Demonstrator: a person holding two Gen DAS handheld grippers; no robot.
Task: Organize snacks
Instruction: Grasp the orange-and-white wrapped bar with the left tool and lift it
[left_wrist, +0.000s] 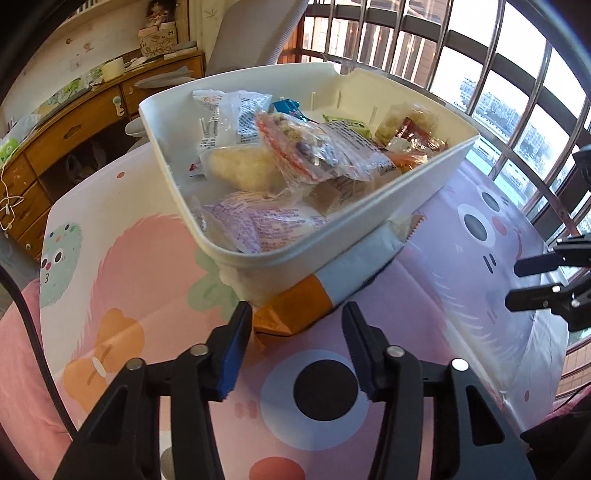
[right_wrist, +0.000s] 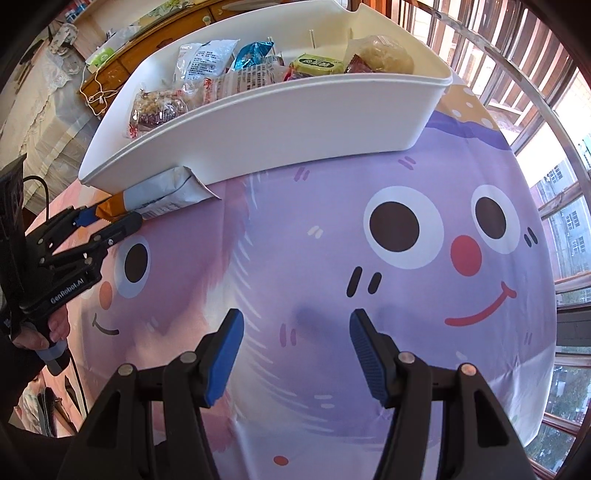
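A white bin full of several wrapped snacks stands on the table. An orange and pale blue snack packet lies on the table, partly under the bin's near wall. My left gripper is open, its fingertips at either side of the packet's orange end. My right gripper is open and empty above the purple cartoon face, apart from the bin. It shows at the right edge of the left wrist view.
A cartoon-print tablecloth covers the round table. A wooden desk with drawers stands behind at the left. A barred window runs along the right. A grey chair stands behind the bin.
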